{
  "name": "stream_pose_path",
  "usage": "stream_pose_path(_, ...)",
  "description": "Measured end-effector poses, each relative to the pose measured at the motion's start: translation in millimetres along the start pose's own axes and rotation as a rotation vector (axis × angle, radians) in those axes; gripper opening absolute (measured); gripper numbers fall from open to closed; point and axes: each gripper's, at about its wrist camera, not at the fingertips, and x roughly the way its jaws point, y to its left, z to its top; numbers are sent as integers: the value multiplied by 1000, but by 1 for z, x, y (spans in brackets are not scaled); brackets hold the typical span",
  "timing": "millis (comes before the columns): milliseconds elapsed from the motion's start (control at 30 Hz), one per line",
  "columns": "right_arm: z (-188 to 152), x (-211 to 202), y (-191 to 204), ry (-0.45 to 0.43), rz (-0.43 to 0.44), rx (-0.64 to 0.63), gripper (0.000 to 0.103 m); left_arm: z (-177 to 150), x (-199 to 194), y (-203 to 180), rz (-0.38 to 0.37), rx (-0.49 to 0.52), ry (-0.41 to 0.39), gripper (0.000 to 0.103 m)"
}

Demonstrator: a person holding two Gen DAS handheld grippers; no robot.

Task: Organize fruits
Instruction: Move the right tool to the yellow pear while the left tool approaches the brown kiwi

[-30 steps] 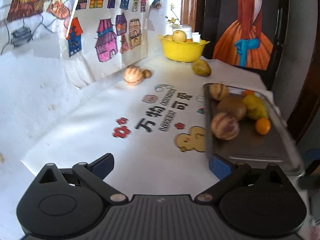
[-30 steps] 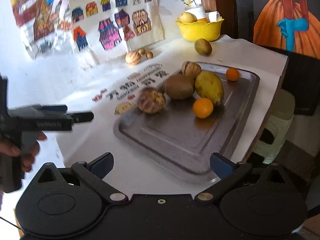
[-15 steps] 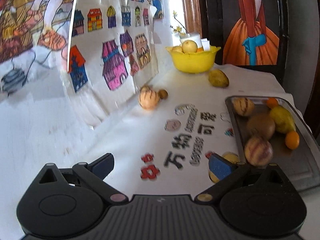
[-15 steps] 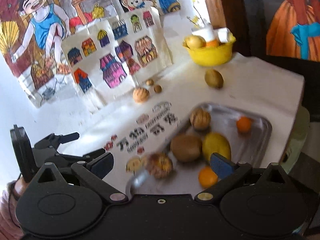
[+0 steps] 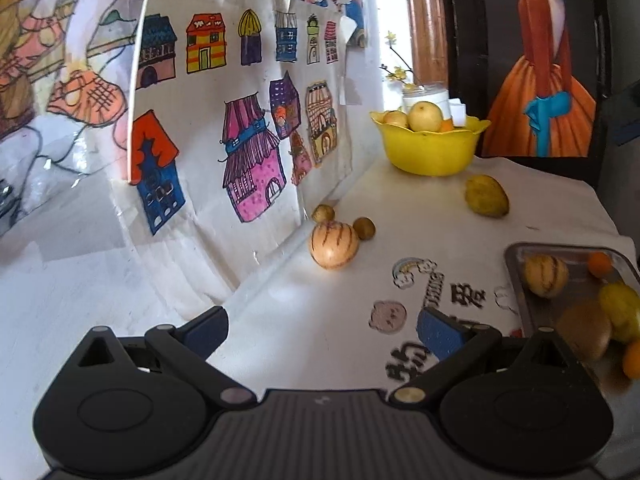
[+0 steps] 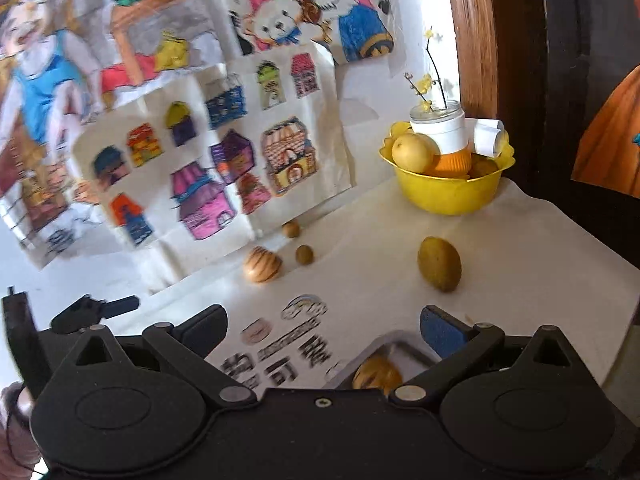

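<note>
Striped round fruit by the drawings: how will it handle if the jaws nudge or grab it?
The striped fruit looks near-spherical on flat cloth, so a nudge would probably roll it, perhaps into the small brown fruit right beside it. Its skin looks smooth, so an off-centre pinch may slip.

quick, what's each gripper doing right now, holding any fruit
Left gripper: open, holding nothing.
Right gripper: open, holding nothing.

Yellow bowl (image 5: 430,152); tan, brown-striped melon (image 5: 333,244)
</note>
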Motion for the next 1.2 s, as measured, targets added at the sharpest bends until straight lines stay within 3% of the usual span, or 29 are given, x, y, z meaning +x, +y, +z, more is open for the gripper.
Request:
stream_pose_path(267,27,64,-35,57,30,78,102,26,38,-6,-10,-9,-29,103)
stream_pose_path(567,37,100,-56,60,47,116,102,46,78,-38,-61,121,-90,103)
stream_pose_path(700,41,116,-67,60,-2,112,102,55,98,-53,-90,214,-114,103)
stream_pose_path(867,45,146,-85,67,-75,108,101,68,131,-68,-120,238,-50,103)
stream_pose_path(1033,45,170,-106,90,-87,186,95,76,161,-70,-100,248,41,102)
stream_pose_path(1200,40,181,-125,103,-73,265,88,83,182,-59,-121,183,114,101)
